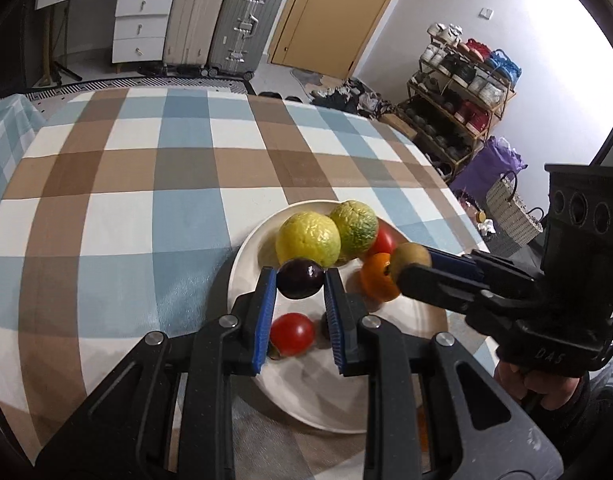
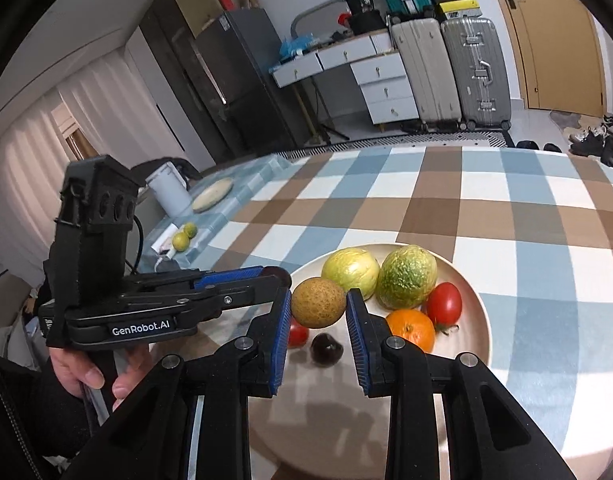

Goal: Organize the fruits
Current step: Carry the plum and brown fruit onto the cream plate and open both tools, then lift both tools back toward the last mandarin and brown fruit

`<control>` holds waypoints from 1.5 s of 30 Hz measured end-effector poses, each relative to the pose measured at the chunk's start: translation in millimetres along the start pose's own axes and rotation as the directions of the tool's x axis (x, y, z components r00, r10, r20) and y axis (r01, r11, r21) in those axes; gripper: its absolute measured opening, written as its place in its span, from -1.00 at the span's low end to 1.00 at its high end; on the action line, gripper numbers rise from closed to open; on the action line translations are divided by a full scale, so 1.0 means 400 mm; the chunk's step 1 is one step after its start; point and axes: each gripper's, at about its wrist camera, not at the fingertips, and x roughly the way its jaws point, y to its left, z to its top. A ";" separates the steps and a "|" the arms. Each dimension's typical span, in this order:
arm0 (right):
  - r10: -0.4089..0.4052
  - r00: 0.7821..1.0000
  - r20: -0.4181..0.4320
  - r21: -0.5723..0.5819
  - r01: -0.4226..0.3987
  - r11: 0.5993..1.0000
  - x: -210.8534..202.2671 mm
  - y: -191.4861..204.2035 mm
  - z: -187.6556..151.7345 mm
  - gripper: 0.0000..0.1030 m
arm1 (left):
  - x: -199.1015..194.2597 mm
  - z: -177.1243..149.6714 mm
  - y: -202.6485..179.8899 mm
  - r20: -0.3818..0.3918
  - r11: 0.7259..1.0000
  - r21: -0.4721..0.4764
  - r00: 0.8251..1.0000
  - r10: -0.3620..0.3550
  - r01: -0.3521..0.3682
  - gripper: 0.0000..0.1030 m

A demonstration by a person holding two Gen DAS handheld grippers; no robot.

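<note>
A white plate (image 1: 242, 264) on the checked tablecloth holds a yellow citrus (image 1: 307, 239), a green-yellow citrus (image 1: 354, 227), an orange (image 1: 378, 280) and two tomatoes (image 1: 292, 333). My left gripper (image 1: 300, 278) is shut on a dark purple plum (image 1: 299, 279), held above the plate. My right gripper (image 2: 318, 306) is shut on a brown kiwi (image 2: 318, 307), also above the plate (image 2: 478, 312). In the right wrist view another dark plum (image 2: 326, 350) lies on the plate beneath the kiwi, with the orange (image 2: 411, 329) and a tomato (image 2: 445, 303) to the right.
The checked table (image 1: 146, 184) extends far and left of the plate. In the right wrist view a white kettle (image 2: 168, 192), a round board (image 2: 212, 195) and two small green citrus fruits (image 2: 184, 236) sit on the far left side. Suitcases and drawers stand behind.
</note>
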 end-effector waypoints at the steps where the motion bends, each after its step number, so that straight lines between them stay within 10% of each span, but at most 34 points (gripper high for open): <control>1: -0.002 1.000 -0.011 -0.004 0.002 1.000 0.013 -0.002 0.002 -0.45 | 0.009 0.000 0.004 -0.005 1.000 0.003 1.000 0.000 0.000 -0.58; 20: -0.064 0.993 -0.096 -0.035 0.061 0.998 0.109 -0.015 -0.015 -0.44 | 0.068 -0.012 0.047 -0.028 1.000 -0.024 1.000 -0.004 0.003 -0.58; 24: -0.044 0.997 -0.066 -0.029 0.042 0.999 0.091 -0.010 -0.011 -0.01 | 0.052 -0.012 0.049 -0.023 0.999 -0.036 1.000 0.012 -0.013 -0.57; 31: -0.037 0.999 0.018 -0.042 0.037 0.998 -0.005 0.020 -0.019 0.28 | -0.025 -0.030 0.025 0.021 0.999 -0.035 0.999 0.038 -0.037 0.17; 45: -0.091 0.978 0.189 -0.041 0.100 0.994 -0.244 0.083 -0.122 0.91 | -0.224 -0.131 -0.108 0.147 0.991 0.022 0.981 0.130 -0.134 0.69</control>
